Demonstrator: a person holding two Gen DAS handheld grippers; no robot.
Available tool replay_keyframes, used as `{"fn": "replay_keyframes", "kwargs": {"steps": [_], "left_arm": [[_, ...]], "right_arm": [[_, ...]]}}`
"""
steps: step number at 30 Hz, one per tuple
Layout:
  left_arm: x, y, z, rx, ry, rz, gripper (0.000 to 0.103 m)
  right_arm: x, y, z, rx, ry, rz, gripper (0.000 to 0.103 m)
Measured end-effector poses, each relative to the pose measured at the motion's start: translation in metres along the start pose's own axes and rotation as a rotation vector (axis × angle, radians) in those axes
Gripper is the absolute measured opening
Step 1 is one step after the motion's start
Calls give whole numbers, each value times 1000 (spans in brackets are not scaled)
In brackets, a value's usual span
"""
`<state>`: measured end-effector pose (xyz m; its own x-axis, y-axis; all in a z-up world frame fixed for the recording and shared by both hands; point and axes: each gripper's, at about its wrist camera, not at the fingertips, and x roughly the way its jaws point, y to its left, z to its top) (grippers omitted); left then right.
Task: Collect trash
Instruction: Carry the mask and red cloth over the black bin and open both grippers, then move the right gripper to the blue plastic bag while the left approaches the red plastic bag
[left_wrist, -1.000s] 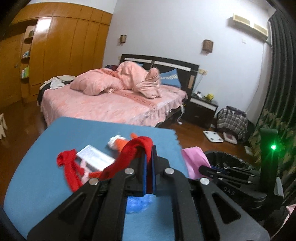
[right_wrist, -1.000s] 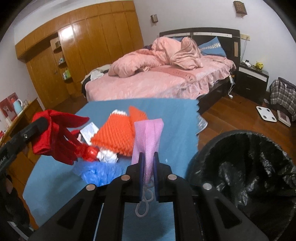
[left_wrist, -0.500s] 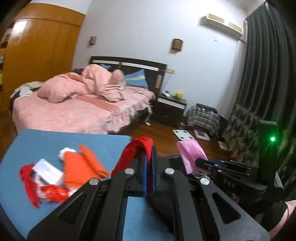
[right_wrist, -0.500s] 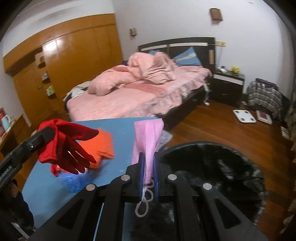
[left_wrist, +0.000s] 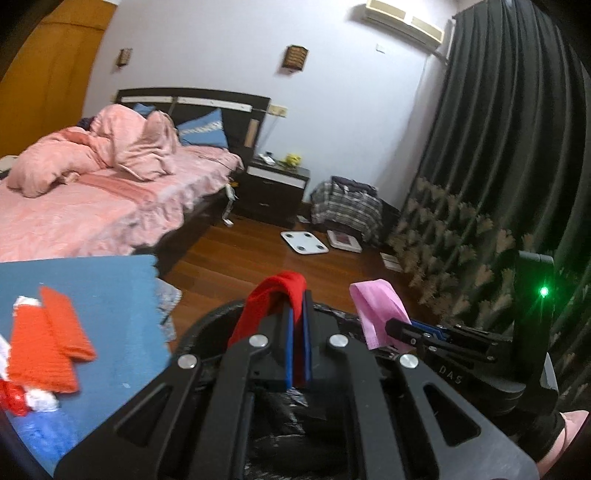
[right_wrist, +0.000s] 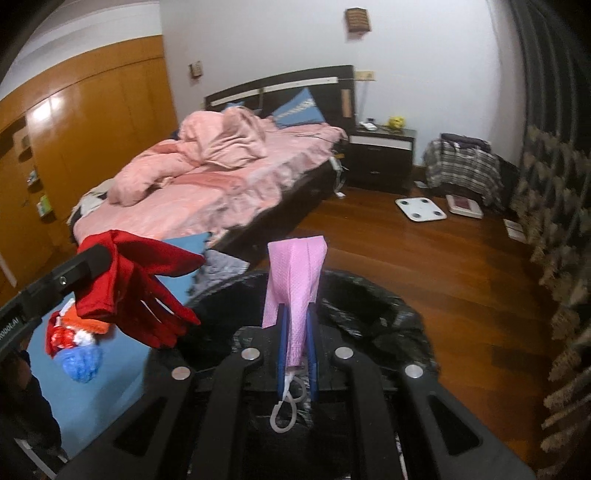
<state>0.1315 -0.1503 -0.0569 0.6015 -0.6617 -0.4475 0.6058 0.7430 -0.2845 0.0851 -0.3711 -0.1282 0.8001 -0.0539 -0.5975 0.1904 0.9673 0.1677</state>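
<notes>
My left gripper is shut on a red glove, which hangs from it in the right wrist view. My right gripper is shut on a pink face mask, seen in the left wrist view too. Both are held over the black-lined trash bin, whose rim shows under the left gripper. On the blue table lie an orange knitted piece, red-and-white scraps and a blue plastic wad.
A pink bed stands behind the table. A nightstand, a plaid bag and a white scale sit on the wood floor. Dark curtains hang at the right.
Both grippers swung right from over the table to above the trash bin, carrying the red glove and the pink mask. The table trash now lies to the left.
</notes>
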Motion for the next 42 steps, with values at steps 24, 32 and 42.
{"fn": "replay_keyframes", "kwargs": {"steps": [24, 32, 42], "left_arm": [[-66, 101, -57, -54, 32, 385, 80], [-129, 157, -73, -99, 6, 586, 85], [-185, 220, -100, -172, 14, 764, 85]], "right_arm": [[9, 35, -14, 0, -30, 29, 97], [18, 111, -21, -71, -18, 162, 97], [38, 213, -42, -201, 27, 304, 97]]}}
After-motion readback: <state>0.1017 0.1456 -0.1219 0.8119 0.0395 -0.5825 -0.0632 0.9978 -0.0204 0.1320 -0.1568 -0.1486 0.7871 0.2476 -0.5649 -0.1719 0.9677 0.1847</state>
